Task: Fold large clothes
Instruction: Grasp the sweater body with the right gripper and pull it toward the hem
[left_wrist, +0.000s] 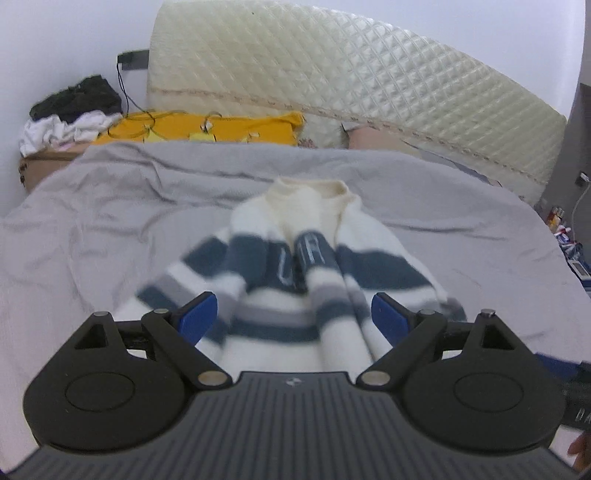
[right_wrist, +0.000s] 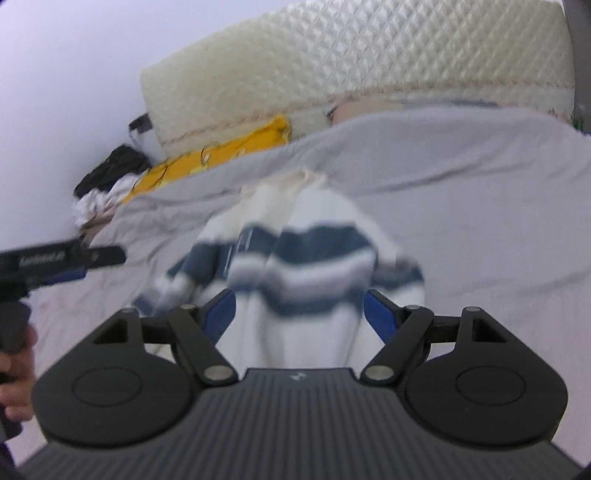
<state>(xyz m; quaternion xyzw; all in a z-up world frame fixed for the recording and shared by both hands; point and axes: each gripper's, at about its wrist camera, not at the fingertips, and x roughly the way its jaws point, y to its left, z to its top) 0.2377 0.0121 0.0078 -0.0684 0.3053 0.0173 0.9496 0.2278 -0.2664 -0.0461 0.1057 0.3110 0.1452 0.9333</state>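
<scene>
Sweater on the bed, both claws released

My left claw and right claw gape empty above the striped sweater, which lies, seemingly bunched though blurred, on the grey bedsheet.

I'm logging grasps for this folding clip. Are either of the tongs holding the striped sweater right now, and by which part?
Neither. The left tongs and right tongs both stand open above the sweater, gripping nothing.
</scene>
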